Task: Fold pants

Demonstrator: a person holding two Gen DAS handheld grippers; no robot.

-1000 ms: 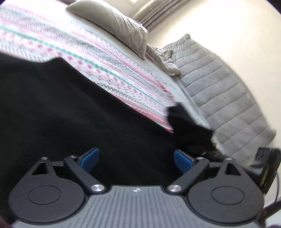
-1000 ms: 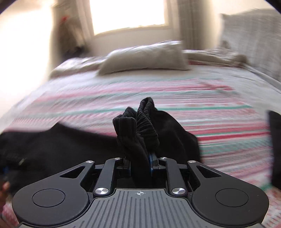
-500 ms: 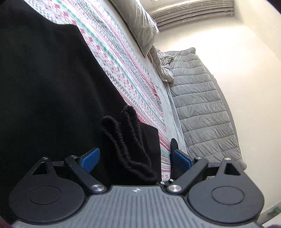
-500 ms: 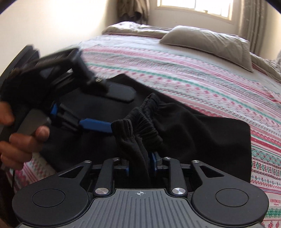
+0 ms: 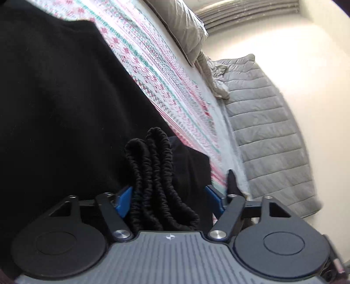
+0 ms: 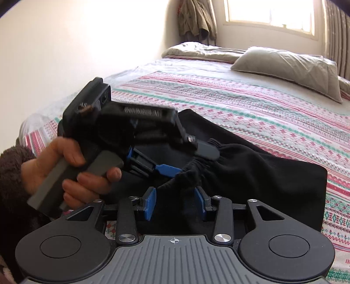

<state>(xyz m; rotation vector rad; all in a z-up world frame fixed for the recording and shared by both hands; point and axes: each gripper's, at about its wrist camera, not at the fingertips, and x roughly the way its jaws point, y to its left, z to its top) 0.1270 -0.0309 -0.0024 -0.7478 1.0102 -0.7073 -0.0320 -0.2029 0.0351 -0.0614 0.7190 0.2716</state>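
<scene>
Black pants (image 5: 61, 104) lie spread on the patterned bedspread (image 5: 161, 87). Their bunched elastic waistband (image 5: 157, 174) stands between the blue pads of my left gripper (image 5: 169, 201), whose jaws are apart around it. In the right wrist view the same waistband (image 6: 192, 172) sits just ahead of my right gripper (image 6: 175, 203), which is open with the cloth loose between its pads. The left gripper (image 6: 166, 169), held in a hand, reaches in from the left onto the waistband. The pants' folded body (image 6: 262, 174) stretches to the right.
A grey pillow (image 6: 291, 65) lies at the head of the bed under a bright window (image 6: 269, 15). A grey quilted blanket (image 5: 266, 135) hangs along the bed's far side by the wall. A crumpled grey cloth (image 5: 214, 72) lies next to the pillow.
My right gripper has opened and let go of the waistband. My left gripper has moved up to the waistband, which now sits between its open pads.
</scene>
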